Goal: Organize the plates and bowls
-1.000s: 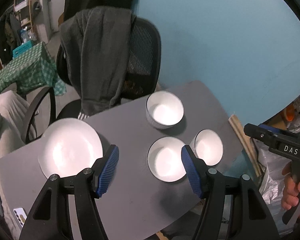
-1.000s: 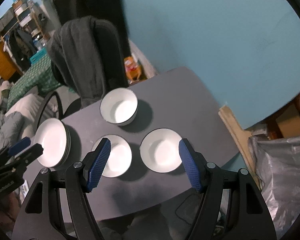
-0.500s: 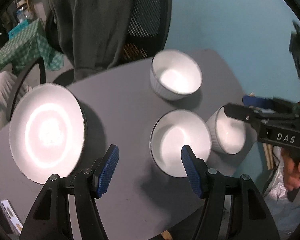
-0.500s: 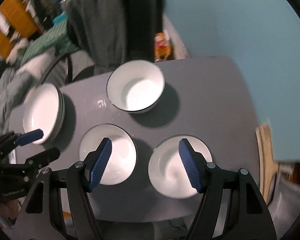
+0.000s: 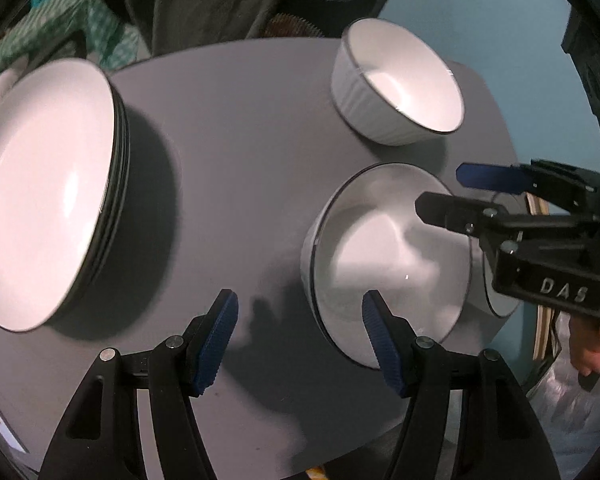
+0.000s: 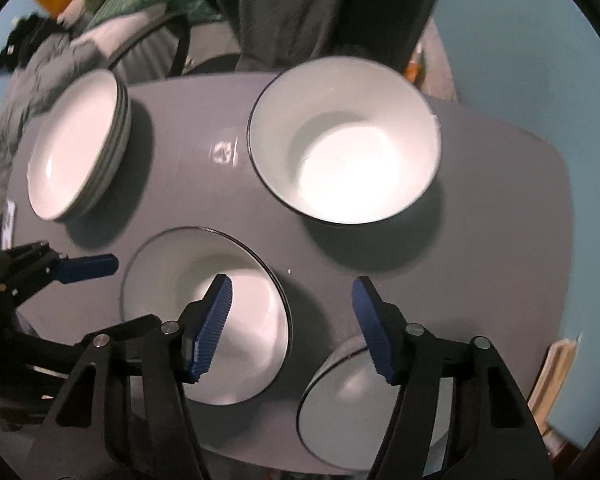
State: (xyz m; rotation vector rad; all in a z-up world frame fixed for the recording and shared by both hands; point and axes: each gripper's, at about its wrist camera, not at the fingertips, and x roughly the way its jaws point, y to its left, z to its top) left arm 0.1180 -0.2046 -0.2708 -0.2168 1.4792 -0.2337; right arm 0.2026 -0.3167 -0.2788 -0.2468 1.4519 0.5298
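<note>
A stack of white plates (image 5: 48, 192) (image 6: 80, 144) sits at the left of the grey table (image 5: 236, 128). Behind stands a deep white bowl (image 5: 400, 84) (image 6: 344, 140). The middle bowl (image 5: 384, 264) (image 6: 204, 312) lies nearest. My left gripper (image 5: 300, 332) hangs low, jaws closing, pads pressing nothing; the bowl's left rim lies between them. My right gripper (image 6: 292, 320) (image 5: 460, 192) is closing too, one finger over the middle bowl, the other over a third bowl (image 6: 360, 408) (image 5: 496, 292), which is mostly hidden in the left wrist view.
An office chair draped with a dark grey garment (image 5: 220, 0) (image 6: 320, 8) stands behind the table. A teal wall (image 6: 520, 60) lies to the right. A hand (image 5: 592, 348) holds the right gripper. A small card (image 6: 10, 220) lies near the plates.
Both grippers have sunk close to the table and the dishes fill the views. The right gripper has swung in over the middle bowl, and its jaws have narrowed.
</note>
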